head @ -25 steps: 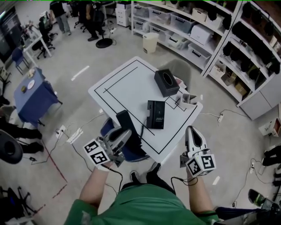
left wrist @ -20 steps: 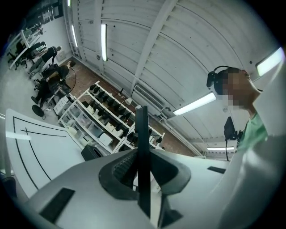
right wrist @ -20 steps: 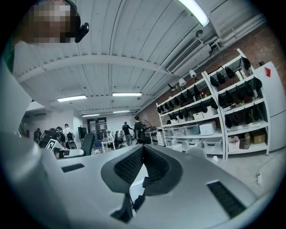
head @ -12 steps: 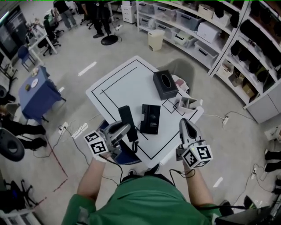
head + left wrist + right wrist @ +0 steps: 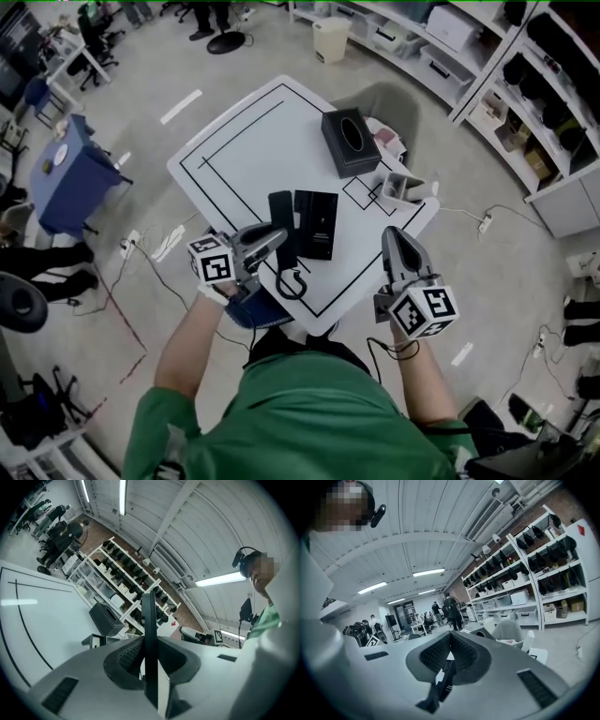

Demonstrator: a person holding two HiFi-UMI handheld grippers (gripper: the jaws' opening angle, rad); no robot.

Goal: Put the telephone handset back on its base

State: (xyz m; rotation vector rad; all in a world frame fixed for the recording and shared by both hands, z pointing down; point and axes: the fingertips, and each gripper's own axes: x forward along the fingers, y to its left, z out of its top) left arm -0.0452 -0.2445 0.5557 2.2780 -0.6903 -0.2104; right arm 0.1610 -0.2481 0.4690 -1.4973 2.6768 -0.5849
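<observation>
Table (image 5: 234, 131) white with black ruled lines – handset (image 5: 281, 216), base (image 5: 316, 223), box (image 5: 351, 142) all black. Left gripper (image 5: 278, 236), right gripper (image 5: 394, 242) grey – cubes carry black-white square markers. Shirt (image 5: 309, 422) green, cloth (image 5: 61, 187) blue.

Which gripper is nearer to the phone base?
Left. The left gripper, holding the handset, is just left of the base; the right gripper is farther, to its right.

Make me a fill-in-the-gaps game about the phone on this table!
1. The left tool is shut on the telephone ____.
2. The right tool holds ____.
3. The telephone base sits on a white ____.
4. The tissue box beyond the base is coloured ____.
Missing words: handset, nothing, table, black.
</observation>
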